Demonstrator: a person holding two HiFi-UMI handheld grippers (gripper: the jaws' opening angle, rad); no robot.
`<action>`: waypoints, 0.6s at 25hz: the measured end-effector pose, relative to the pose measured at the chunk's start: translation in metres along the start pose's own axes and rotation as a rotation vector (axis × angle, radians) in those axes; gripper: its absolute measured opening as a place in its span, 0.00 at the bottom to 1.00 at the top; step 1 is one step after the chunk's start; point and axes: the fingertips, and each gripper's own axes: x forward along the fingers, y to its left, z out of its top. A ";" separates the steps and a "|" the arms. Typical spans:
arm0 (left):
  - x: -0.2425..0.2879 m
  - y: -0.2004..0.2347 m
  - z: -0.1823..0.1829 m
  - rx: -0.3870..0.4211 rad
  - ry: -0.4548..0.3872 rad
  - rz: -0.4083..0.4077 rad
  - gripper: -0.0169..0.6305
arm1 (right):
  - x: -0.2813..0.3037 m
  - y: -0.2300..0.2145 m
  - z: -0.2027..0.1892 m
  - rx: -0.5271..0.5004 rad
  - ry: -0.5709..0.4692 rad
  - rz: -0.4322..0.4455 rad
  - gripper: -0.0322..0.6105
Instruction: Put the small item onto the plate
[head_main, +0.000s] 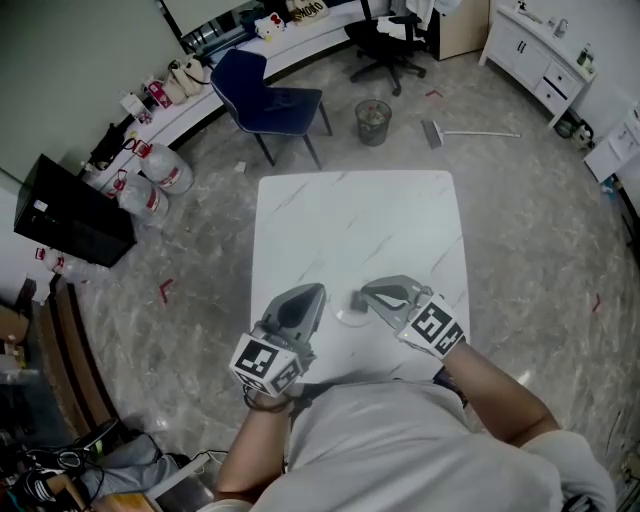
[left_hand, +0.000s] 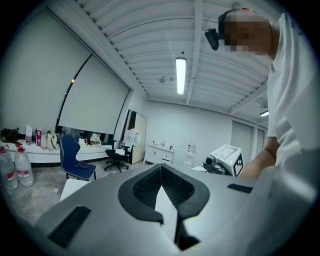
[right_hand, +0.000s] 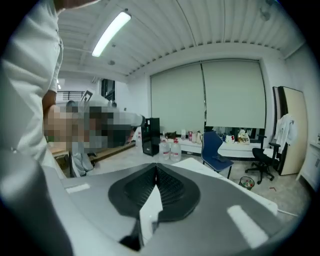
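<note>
On the white marble table (head_main: 350, 225), a small grey item (head_main: 357, 299) rests at the far rim of a clear round plate (head_main: 349, 318), near the front edge. My right gripper (head_main: 367, 293) points left, its tip right beside the item; whether they touch I cannot tell. Its jaws are shut with nothing showing between them, as the right gripper view (right_hand: 156, 169) confirms. My left gripper (head_main: 319, 289) lies just left of the plate, pointing away from me. It too is shut and empty, its pads meeting in the left gripper view (left_hand: 161, 168).
A blue chair (head_main: 275, 95) stands beyond the table's far left corner, with a mesh bin (head_main: 373, 121) and a broom (head_main: 470, 132) on the floor past it. Water bottles (head_main: 165, 170) and a black box (head_main: 70, 215) sit to the left. White cabinets (head_main: 540, 55) line the far right.
</note>
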 end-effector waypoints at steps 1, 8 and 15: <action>-0.005 -0.006 0.010 0.006 -0.010 0.000 0.04 | -0.010 0.003 0.017 0.004 -0.037 -0.007 0.05; -0.018 -0.049 0.083 0.062 -0.066 0.012 0.04 | -0.083 0.015 0.136 0.025 -0.296 -0.069 0.05; -0.011 -0.058 0.126 0.112 -0.108 0.080 0.04 | -0.105 0.010 0.180 0.014 -0.352 -0.152 0.05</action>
